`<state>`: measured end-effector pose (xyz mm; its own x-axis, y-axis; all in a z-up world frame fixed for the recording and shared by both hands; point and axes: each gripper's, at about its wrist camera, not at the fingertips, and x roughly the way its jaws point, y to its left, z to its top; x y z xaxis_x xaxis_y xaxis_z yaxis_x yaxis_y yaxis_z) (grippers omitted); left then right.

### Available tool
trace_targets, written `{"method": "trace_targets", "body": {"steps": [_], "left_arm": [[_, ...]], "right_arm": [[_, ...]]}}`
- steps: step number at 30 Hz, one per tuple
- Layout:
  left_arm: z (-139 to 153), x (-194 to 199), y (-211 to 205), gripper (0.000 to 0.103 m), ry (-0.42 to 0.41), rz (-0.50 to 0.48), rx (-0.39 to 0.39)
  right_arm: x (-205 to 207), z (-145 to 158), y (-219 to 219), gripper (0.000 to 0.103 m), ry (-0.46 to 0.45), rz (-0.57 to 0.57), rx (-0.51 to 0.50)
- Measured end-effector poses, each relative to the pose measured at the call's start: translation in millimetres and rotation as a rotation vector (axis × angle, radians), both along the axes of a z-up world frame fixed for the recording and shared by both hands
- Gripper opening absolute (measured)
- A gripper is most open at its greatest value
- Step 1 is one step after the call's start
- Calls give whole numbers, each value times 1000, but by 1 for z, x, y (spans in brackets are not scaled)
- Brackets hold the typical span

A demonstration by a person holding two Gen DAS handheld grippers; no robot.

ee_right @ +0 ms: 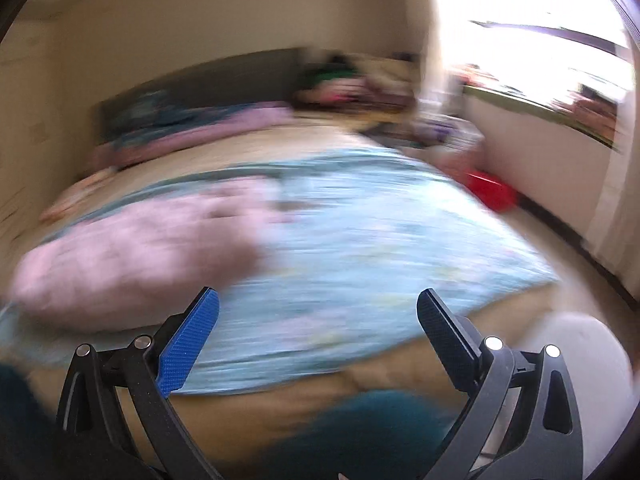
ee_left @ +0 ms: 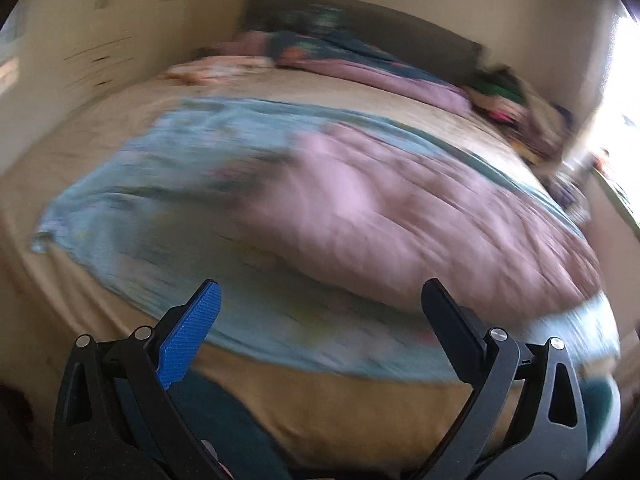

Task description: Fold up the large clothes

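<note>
A large light-blue printed sheet (ee_left: 132, 184) lies spread on the bed, with a pink quilted cover (ee_left: 384, 216) bunched on top of it. Both frames are motion-blurred. My left gripper (ee_left: 320, 296) is open and empty, held above the sheet's near edge. In the right wrist view the blue sheet (ee_right: 380, 240) fills the middle and the pink cover (ee_right: 136, 256) lies at the left. My right gripper (ee_right: 318, 304) is open and empty, above the sheet's near edge.
The bed has a tan mattress cover (ee_left: 360, 396) and a dark headboard (ee_left: 360, 20). More bedding and clothes (ee_left: 508, 96) are piled at the head. A red tub (ee_right: 492, 192) stands on the floor by the window wall. White drawers (ee_left: 96, 64) stand at the left.
</note>
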<state>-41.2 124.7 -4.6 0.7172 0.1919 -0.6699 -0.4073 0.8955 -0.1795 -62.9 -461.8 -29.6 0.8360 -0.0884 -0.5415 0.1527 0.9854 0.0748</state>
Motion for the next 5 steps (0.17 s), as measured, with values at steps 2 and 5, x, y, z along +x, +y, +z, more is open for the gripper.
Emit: {"method": "trace_targets", "body": {"steps": [2, 5], "left_arm": [[-1, 8, 48, 94, 12, 113, -2], [-6, 26, 134, 94, 54, 302, 28]], "right_arm": [[4, -18, -72, 99, 22, -193, 5], [5, -58, -185, 99, 129, -532, -31]]}}
